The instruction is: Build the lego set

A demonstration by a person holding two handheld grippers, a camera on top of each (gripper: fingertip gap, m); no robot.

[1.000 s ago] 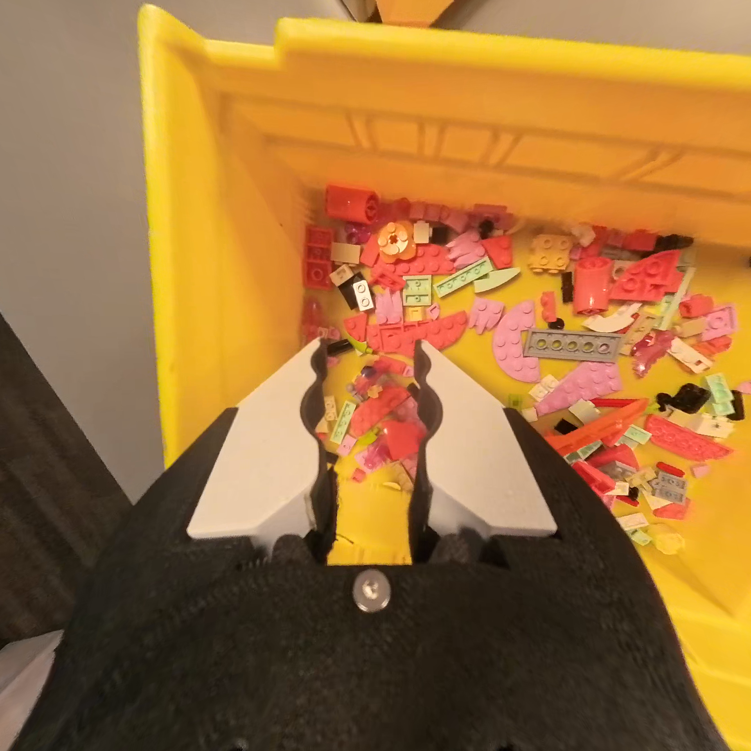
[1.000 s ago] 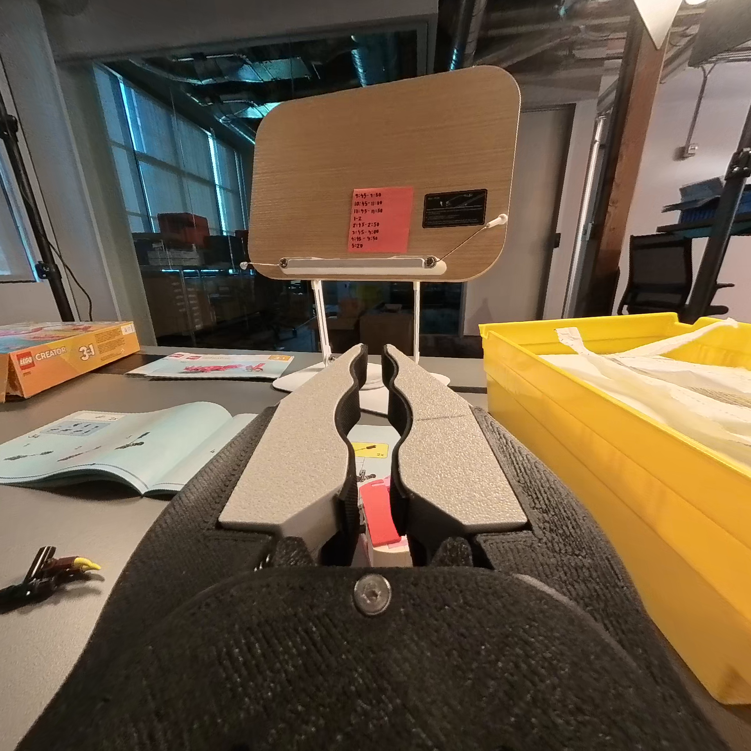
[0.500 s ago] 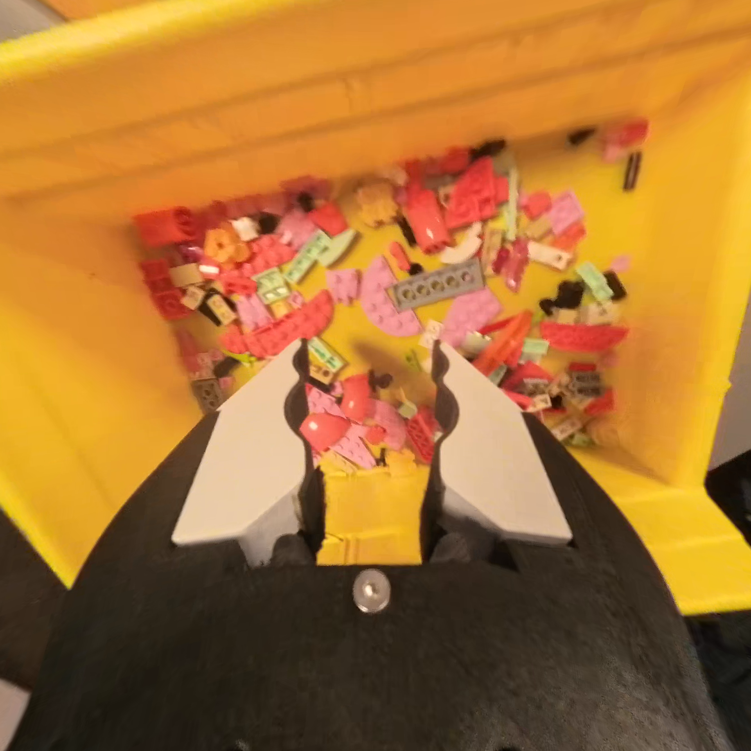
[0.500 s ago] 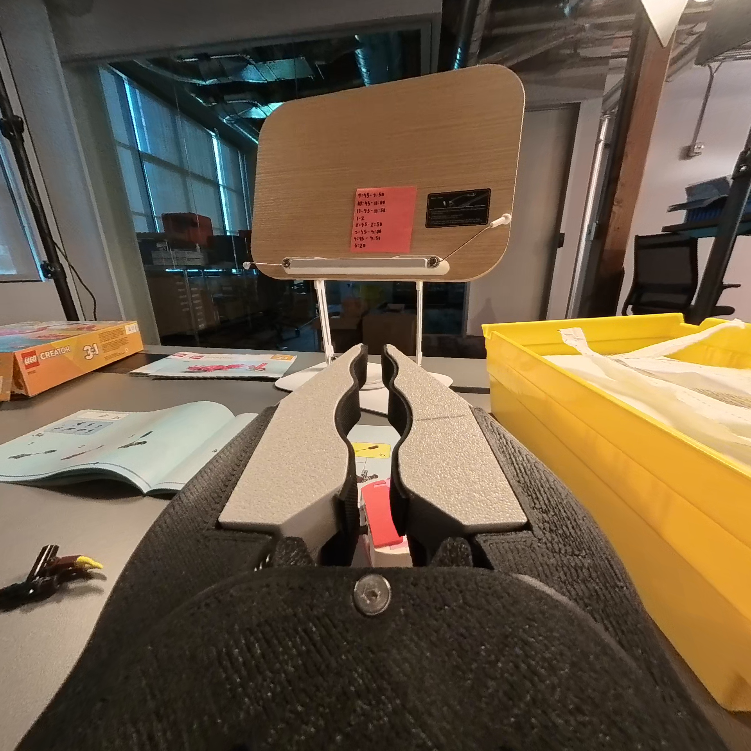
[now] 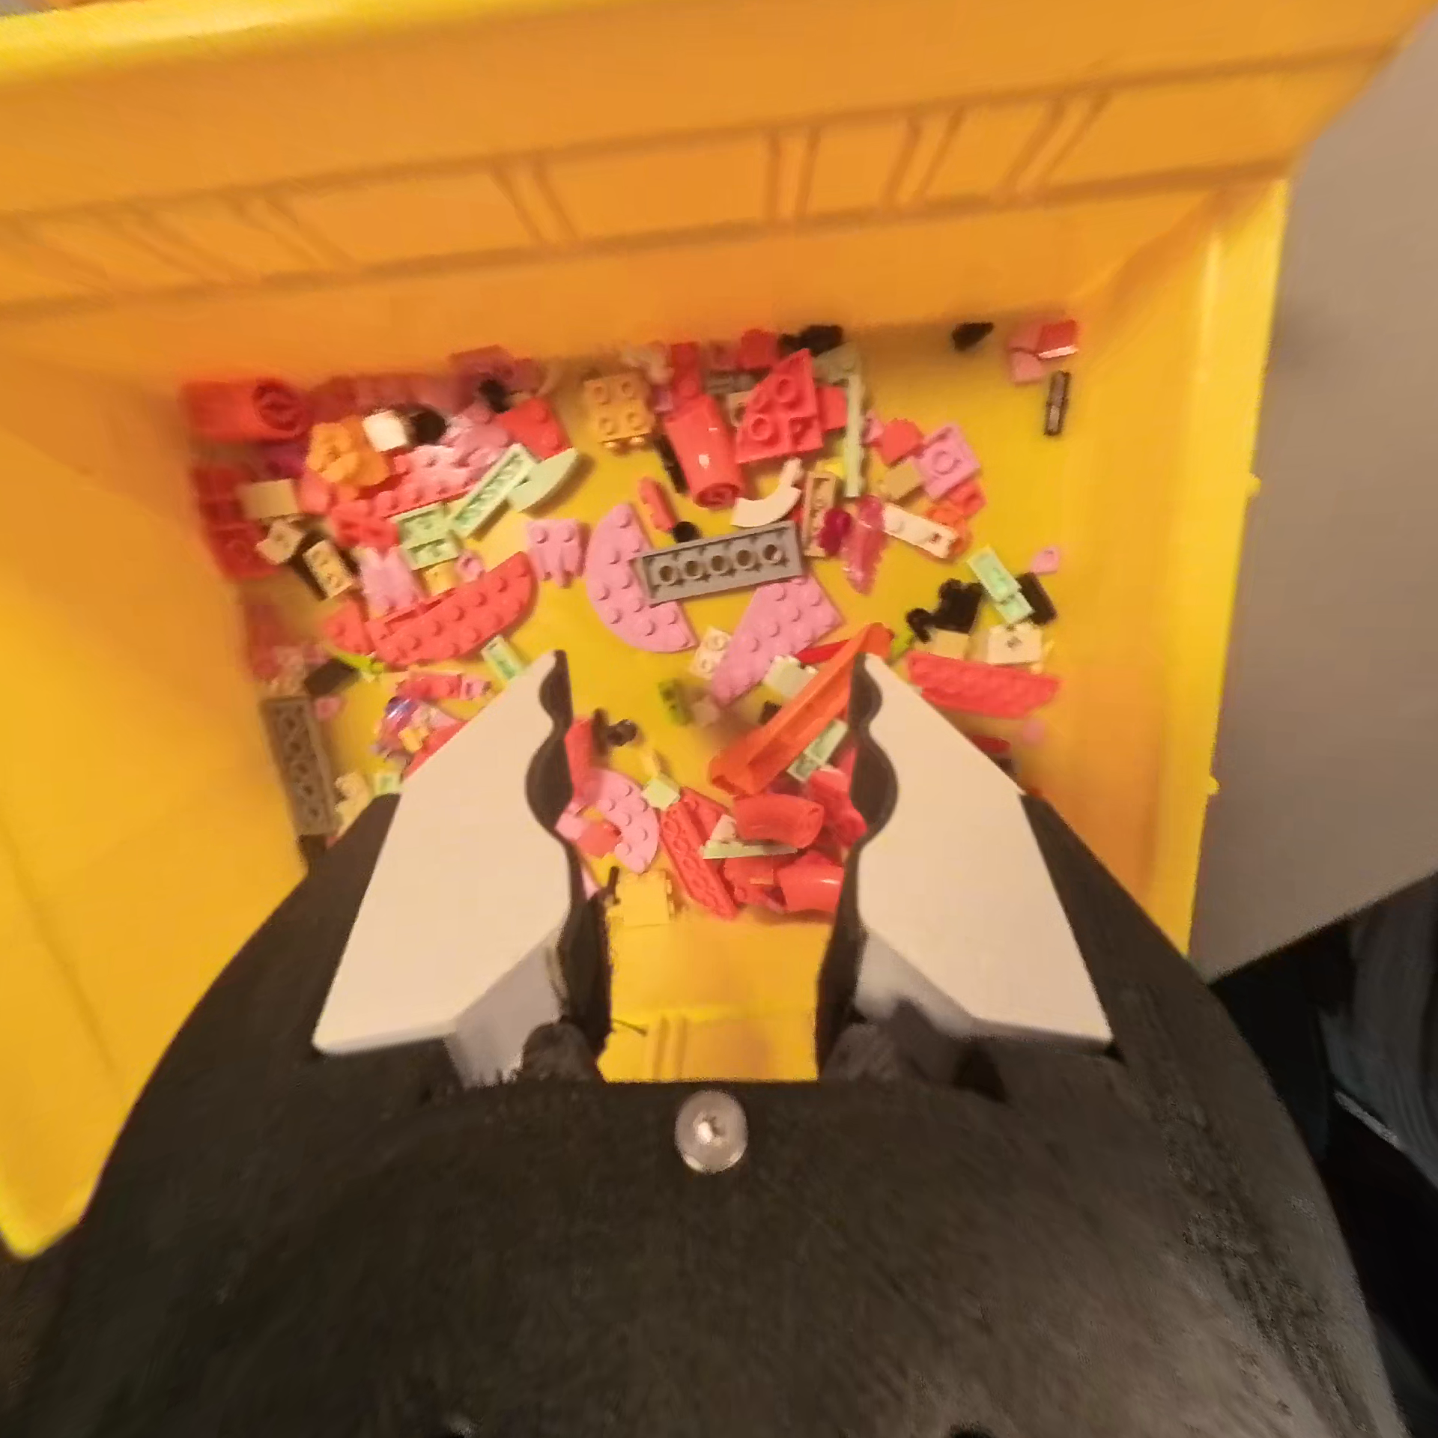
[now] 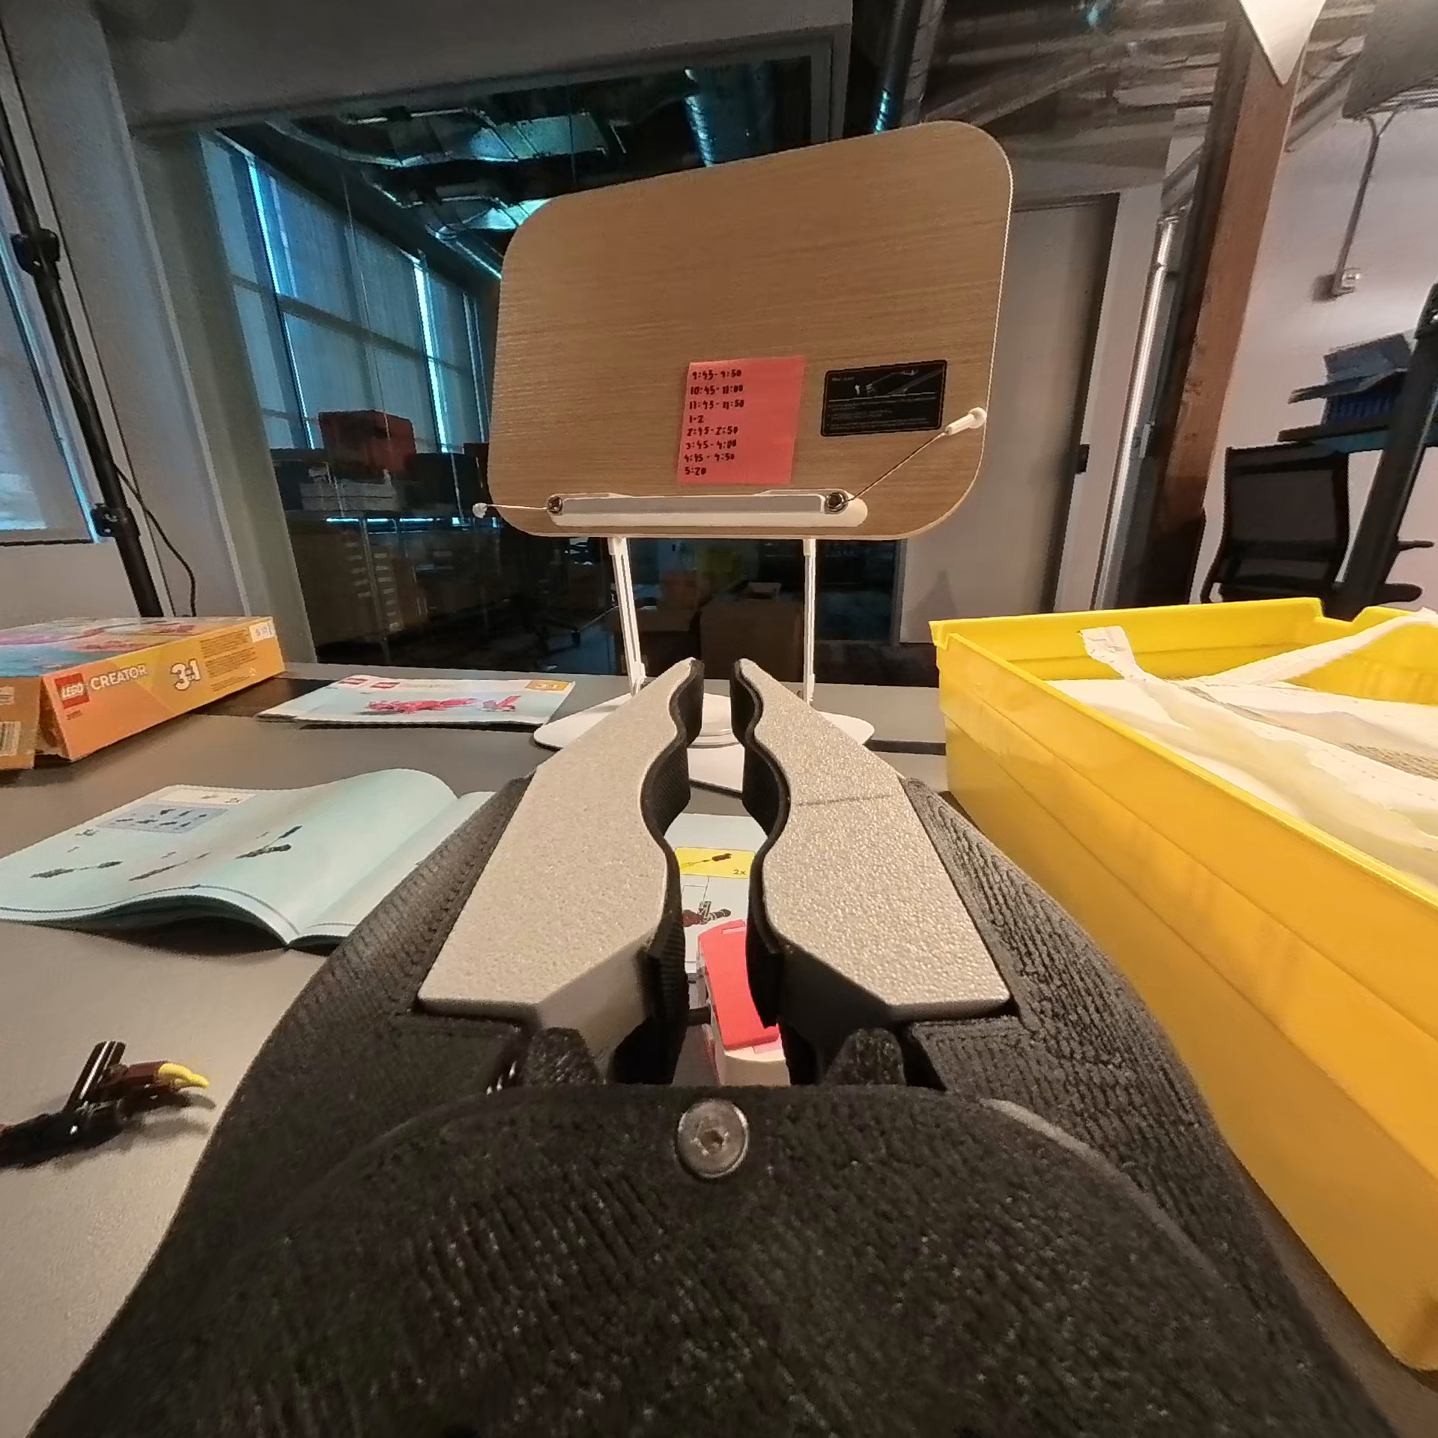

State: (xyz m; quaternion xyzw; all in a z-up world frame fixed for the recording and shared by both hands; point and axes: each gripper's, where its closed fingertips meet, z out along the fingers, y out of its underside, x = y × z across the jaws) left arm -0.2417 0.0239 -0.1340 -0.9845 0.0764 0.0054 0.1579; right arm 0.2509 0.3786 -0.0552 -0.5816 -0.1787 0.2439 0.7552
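While the left gripper [image 5: 708,669] hangs jaws apart over studded plastic bricks [image 5: 622,591] inside a glossy yellow bin [image 5: 545,194], only the right view shows the grey worktop [image 6: 156,1167], where the right gripper [image 6: 712,685] clamps a smooth red-and-white piece [image 6: 735,1004] deep between its jaws, near an open booklet [image 6: 233,848].

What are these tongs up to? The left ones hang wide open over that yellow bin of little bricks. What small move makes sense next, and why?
Probably ease the left tongs straight down a little. They stand open above the yellow bin, gripping nothing, with loose red and pink bricks framed between the fingers; a short descent would bring the pads level with them.
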